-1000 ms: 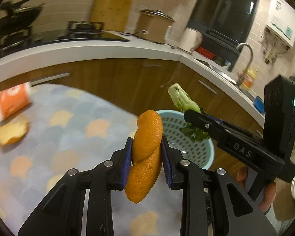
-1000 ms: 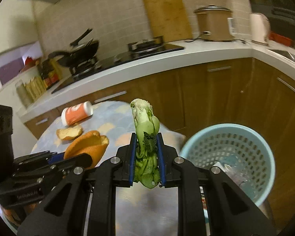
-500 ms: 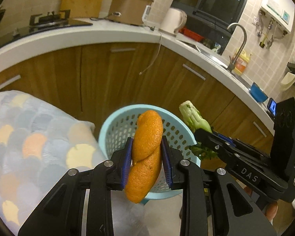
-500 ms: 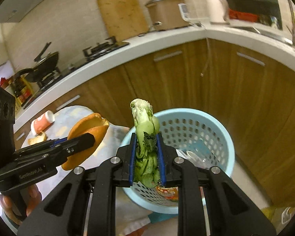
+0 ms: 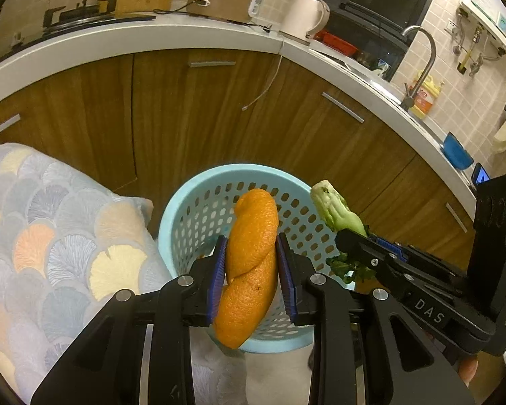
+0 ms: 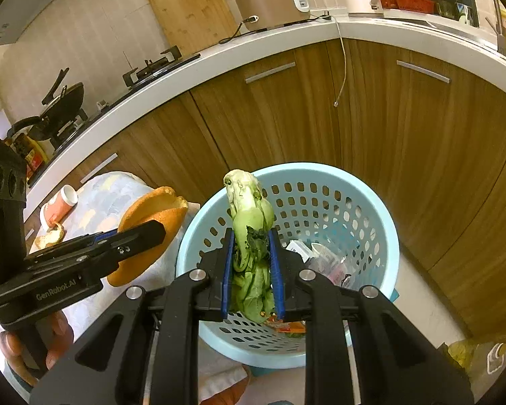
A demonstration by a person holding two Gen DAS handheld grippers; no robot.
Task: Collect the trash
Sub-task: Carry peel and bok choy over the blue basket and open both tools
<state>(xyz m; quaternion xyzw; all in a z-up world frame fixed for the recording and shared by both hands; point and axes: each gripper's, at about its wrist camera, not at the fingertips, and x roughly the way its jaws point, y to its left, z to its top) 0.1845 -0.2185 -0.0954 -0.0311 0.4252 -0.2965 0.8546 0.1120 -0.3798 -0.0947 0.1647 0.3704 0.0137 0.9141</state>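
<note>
- The left hand-held gripper [image 5: 251,266] is clamped on an orange peel [image 5: 249,266], the right hand-held gripper [image 6: 251,270] on a wilted green vegetable stalk [image 6: 251,236].
- Both are held above the near rim of the blue basket [image 6: 371,209], the peel at about 9 o'clock of the stalk; neither is dropped yet.
- Wrappers [image 6: 324,260] already lie in the basket.
- Farther off at 10 o'clock, a tipped orange cup [image 6: 59,202] and a bread scrap [image 6: 49,238] wait on the desk [image 6: 111,192], so I judge collecting about half done.
</note>
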